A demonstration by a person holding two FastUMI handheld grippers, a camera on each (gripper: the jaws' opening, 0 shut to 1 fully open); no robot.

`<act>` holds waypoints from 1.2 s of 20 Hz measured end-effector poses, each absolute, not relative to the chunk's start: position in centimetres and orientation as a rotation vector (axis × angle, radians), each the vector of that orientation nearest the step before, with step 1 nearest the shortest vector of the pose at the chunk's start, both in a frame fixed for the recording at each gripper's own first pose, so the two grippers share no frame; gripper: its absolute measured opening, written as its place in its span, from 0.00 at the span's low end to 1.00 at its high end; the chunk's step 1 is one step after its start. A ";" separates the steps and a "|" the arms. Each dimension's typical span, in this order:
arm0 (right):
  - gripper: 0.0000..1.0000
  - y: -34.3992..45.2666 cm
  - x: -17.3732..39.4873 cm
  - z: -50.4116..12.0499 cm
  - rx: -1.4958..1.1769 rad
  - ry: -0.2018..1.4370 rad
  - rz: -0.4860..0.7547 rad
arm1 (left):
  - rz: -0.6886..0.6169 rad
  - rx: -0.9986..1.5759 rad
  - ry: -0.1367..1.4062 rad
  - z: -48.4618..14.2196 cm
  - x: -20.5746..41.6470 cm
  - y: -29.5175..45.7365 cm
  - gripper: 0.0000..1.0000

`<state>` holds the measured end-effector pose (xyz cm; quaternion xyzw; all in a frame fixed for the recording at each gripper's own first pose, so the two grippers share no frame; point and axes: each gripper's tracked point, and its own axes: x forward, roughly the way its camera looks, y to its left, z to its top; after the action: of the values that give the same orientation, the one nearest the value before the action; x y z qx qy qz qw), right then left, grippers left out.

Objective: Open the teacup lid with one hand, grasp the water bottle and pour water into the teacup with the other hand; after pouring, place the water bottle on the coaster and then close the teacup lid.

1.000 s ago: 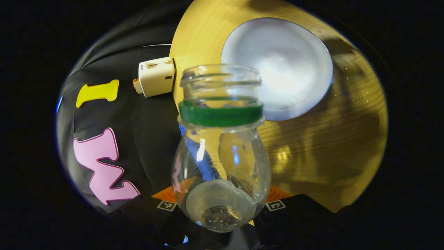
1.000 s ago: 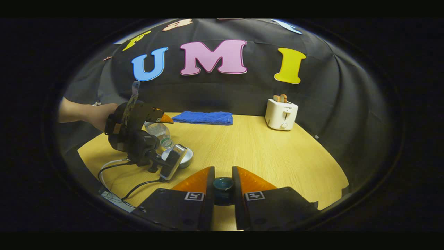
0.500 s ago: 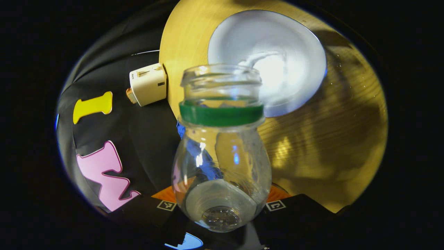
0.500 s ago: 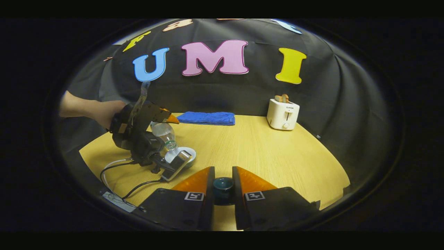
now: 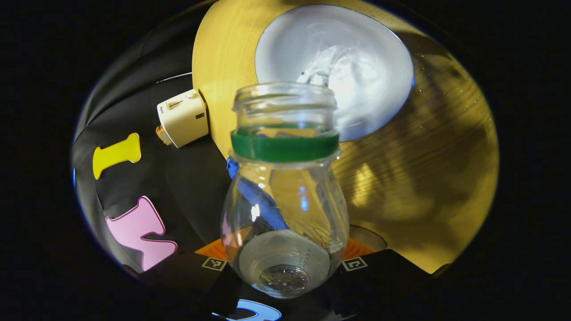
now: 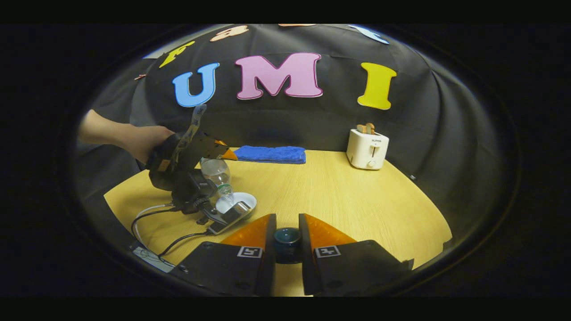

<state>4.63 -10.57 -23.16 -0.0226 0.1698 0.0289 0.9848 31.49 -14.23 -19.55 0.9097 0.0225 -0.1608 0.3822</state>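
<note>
Left fingers (image 5: 209, 254) clamp the tipped water bottle (image 5: 284, 209) — right fingers (image 6: 312, 236) pinch the teacup lid (image 6: 287, 236).

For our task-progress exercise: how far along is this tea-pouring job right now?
Done: the teacup lid is off, pinched in the right gripper. In hand: the left gripper tips the water bottle, water streaming into the white teacup. Left: set the bottle on the coaster, then close the lid.

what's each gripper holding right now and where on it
The left gripper clamps the water bottle around its lower body, near the base. The right gripper pinches the teacup lid by its knob.
</note>
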 end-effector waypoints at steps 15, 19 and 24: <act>0.28 -10.4 5.0 -23.0 -0.025 0.327 0.055 | -0.386 2.466 0.084 -18.5 31.6 -14.4 0.77; 0.28 -10.4 4.7 -22.9 -0.016 0.324 0.054 | -0.368 2.494 0.080 -17.9 31.7 -14.5 0.77; 0.28 -10.6 4.6 -22.6 -0.004 0.313 0.047 | -0.358 2.530 0.071 -17.2 31.5 -15.0 0.77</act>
<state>4.60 -10.60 -22.56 -0.0019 0.1557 0.0233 0.9875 31.51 -14.95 -17.23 0.9476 0.0265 -0.1341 0.2886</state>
